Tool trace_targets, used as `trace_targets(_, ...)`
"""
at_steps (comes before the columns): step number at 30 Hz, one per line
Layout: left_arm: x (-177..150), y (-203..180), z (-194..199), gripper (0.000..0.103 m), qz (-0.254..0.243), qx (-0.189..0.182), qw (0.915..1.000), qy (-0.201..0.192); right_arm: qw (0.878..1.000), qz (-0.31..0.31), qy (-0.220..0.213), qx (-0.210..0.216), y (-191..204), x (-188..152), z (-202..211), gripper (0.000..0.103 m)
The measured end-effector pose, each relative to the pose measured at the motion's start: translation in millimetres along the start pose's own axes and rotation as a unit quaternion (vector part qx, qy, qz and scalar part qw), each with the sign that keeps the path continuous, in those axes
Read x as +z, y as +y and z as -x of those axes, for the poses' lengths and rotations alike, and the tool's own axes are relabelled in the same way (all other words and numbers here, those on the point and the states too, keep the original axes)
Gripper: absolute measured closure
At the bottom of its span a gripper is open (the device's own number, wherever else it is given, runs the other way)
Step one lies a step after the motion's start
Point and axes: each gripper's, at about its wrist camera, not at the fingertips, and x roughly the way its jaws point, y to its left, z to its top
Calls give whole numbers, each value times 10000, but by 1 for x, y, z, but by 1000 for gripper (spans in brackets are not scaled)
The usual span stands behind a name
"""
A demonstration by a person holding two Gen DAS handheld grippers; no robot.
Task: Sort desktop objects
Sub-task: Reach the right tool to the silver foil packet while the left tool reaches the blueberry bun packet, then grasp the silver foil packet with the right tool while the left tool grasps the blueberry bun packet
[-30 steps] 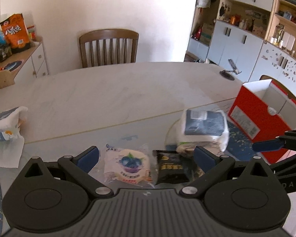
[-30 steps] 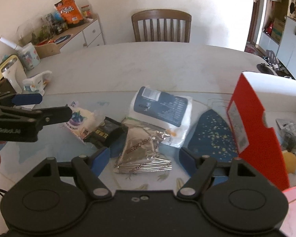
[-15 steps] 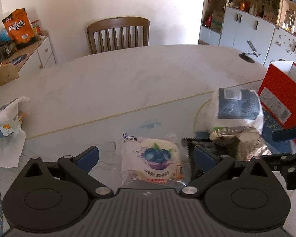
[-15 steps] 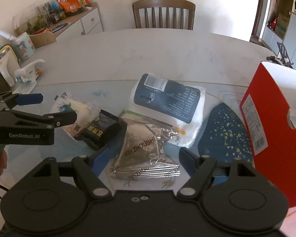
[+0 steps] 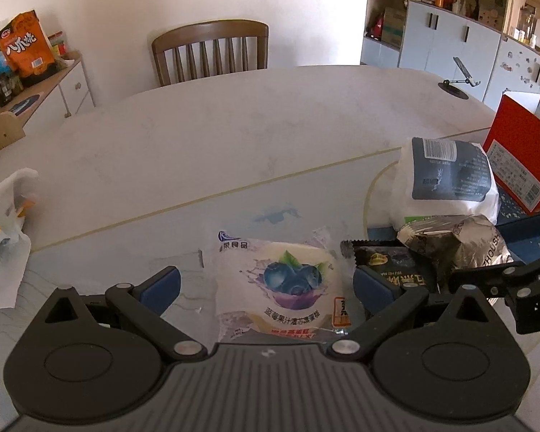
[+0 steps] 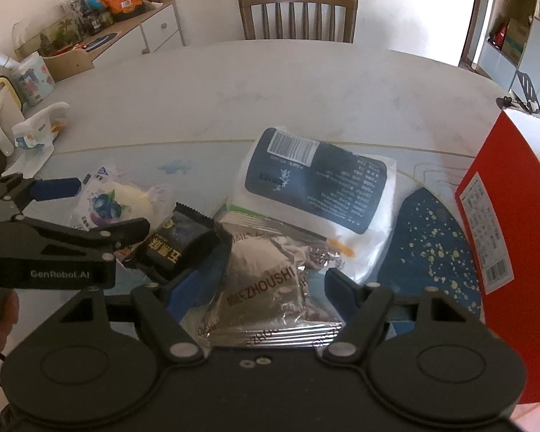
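The left gripper (image 5: pixel 266 284) hangs low over the near edge of the pale table (image 5: pixel 234 136) with its jaws spread wide, straddling the blueberry cake packet (image 5: pixel 280 284), which lies flat between the two blue pads; neither pad presses on it, so it is released. Just right of that packet lies a small black snack packet (image 5: pixel 392 266), its near end touching the left gripper's right-hand finger. The right gripper (image 6: pixel 255 288) hovers over the silver foil packet (image 6: pixel 266 288), which sits between its fingers; its jaws are closing a little, yet a gap shows on both sides of the foil and nothing is grasped. In the right wrist view the black snack packet (image 6: pixel 178 241) leans against the left edge of the foil packet, and the blueberry cake packet (image 6: pixel 115 205) lies further left, under the left gripper (image 6: pixel 100 208). Beyond the foil packet, partly covered by its far corner, lies a large white bag with a dark blue label (image 6: pixel 316 183). To the right of the bag a blue speckled mat (image 6: pixel 432 237) lies on the table, and on the right edge stands an open red cardboard box (image 6: pixel 500 216). A crumpled white wrapper (image 5: pixel 3 223) lies at the far left of the table, well apart from the snacks. A wooden chair (image 5: pixel 212 50) stands at the far side of the table.
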Motion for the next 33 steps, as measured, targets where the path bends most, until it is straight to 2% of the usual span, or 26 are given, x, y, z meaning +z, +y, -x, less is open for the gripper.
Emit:
trace_targets(6,-3,1,-2,2,5,-45,10000,1,9999,-67,81,-34,-2,-1,-7,33)
trace_targets(9,-3,2,-4,5,30,-69,10000,45,9998,-106,143,-38,-3,-1,-10,40)
trace_targets(14,-2,2,-4,21,51,-159,9998,75,9998,-61,172,-40,-1,0,-11,44)
trace_targets(16,-2,0,-3,23,10,-185,9998,75,9998,-42,169,-27,-1,1,-11,48)
trace_targets(26,-1,3,1,27,94,-217,9997,117,9998,-26,177,-26,1,-1,-6,56)
trace_targets(33,-3,7,8,30,213,-230,9994,132,9999,-40,137,-33,0,-2,1,57)
